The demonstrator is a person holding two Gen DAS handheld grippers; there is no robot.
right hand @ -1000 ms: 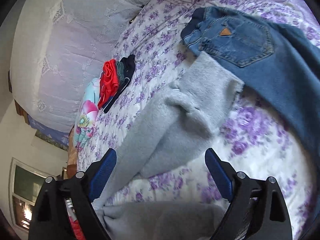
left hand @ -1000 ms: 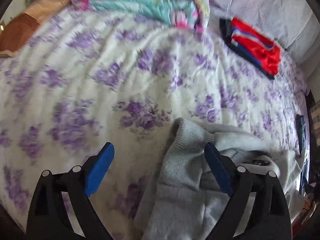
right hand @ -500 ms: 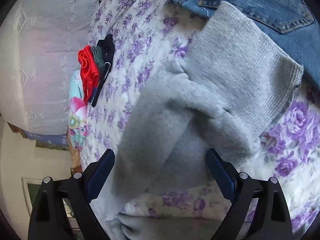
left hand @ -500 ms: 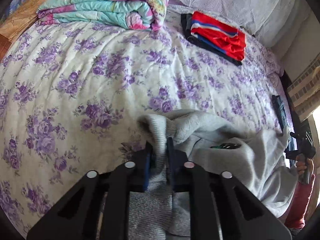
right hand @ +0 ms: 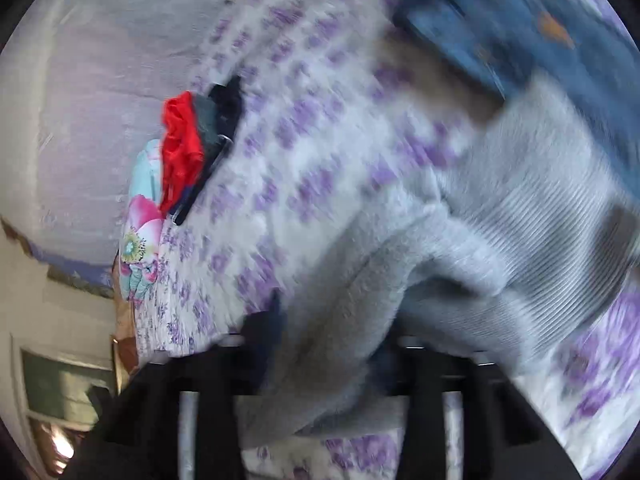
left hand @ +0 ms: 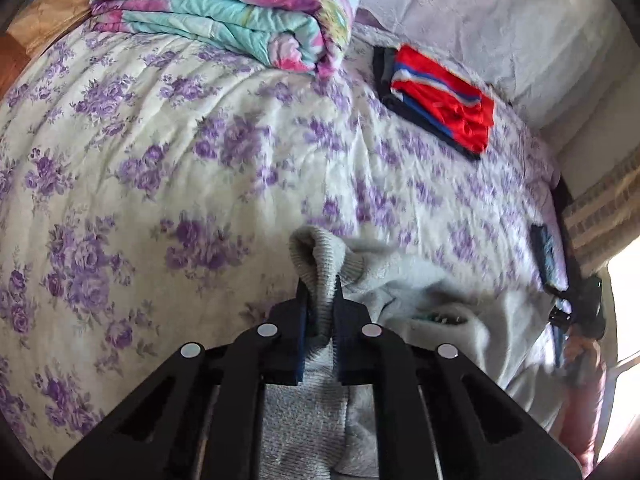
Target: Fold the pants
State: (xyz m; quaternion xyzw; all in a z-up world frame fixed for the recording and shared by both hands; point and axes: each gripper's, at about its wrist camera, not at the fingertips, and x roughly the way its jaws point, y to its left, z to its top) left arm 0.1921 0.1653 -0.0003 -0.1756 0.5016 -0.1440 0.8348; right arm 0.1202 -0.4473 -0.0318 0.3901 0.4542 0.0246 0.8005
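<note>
— Gripping what, exactly?

— The soft grey fleece pants on the purple-flowered bed. My left claw is pinched on a ribbed cuff; my right claw has just been closing, fleece bunched between it.

— And the long axis?

— The pants run rightward from my left claw, so neither hand is nearer; I'd judge both lift together.
</note>
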